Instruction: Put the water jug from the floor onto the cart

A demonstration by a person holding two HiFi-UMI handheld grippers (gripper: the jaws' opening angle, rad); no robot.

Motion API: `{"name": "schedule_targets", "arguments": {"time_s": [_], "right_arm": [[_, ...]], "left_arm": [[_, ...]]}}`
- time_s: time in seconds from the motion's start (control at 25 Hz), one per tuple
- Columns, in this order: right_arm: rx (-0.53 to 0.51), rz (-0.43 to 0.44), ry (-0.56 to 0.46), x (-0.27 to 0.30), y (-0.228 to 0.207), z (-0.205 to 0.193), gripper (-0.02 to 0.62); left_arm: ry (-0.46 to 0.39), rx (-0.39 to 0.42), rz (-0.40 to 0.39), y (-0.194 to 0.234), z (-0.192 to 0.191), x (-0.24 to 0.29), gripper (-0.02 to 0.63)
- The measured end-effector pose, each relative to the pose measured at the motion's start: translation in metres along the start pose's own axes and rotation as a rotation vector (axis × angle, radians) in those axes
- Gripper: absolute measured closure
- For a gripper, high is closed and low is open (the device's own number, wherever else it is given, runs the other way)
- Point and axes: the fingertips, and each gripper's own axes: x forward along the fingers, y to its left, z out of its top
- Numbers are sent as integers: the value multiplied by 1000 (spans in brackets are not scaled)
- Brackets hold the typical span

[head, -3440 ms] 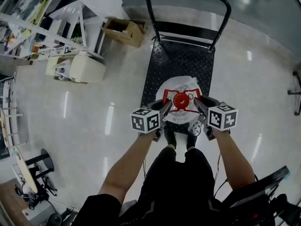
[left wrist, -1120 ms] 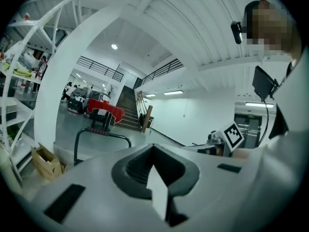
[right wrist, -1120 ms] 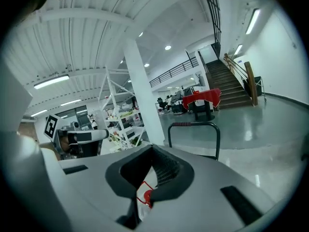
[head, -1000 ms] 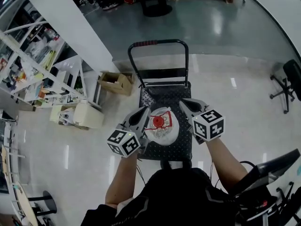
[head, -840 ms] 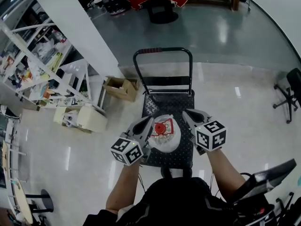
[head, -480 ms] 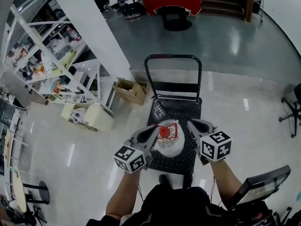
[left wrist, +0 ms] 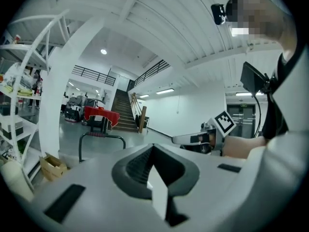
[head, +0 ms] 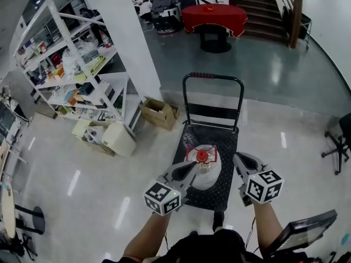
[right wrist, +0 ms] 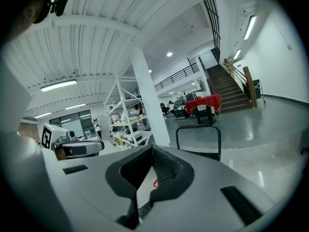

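Fingers [left wrist: 140, 168] of left gripper [head: 192, 167] and right gripper [head: 241, 159] are pressed together, empty, beside the water jug [head: 205, 169], judged set on the cart [head: 222, 138], so withdrawal is needed.

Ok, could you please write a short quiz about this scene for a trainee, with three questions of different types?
1. True or false: the water jug stands on the cart.
2. Choose one: the left gripper is A) open, B) shut on the jug's handle, C) shut and empty.
3. Fill in: in the head view, the cardboard box lies to the cart's ____.
Key: 1 true; 2 C; 3 left.
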Motion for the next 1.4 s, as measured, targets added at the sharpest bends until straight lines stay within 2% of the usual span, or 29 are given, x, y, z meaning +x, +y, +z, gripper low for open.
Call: {"name": "schedule_targets", "arguments": {"time_s": [0.2, 0.4, 0.52, 0.72, 0.88, 1.0, 1.12, 1.24, 1.4], "right_arm": [[-14, -47, -18, -34, 40, -27, 592], [-12, -71, -28, -78, 80, -37, 592], [-67, -97, -12, -114, 96, -43, 592], [-70, -46, -36, -161, 118, -48, 592], [-56, -4, -43, -208, 121, -58, 592], [-71, 23, -45, -260, 123, -68, 592], [-119, 94, -47, -310, 132, -83, 592], [-110, 71, -34, -351, 129, -99, 592], [-52, 50, -50, -389, 124, -112, 592]], "left_arm": [[-29, 15, -28, -25, -19, -51, 604], [-73, -53, -78, -51, -21, -88, 604], [-84, -47, -93, -80, -17, -104, 604], [-88, -21, -99, -127, -10, -118, 604], [-78, 11, -93, -184, -15, -122, 604], [-73, -3, -85, -238, -25, -126, 604], [-77, -33, -48, -284, -35, -132, 604], [-49, -55, -32, -326, -48, -145, 604], [-20, -19, -27, -368, -50, -160, 604]]}}
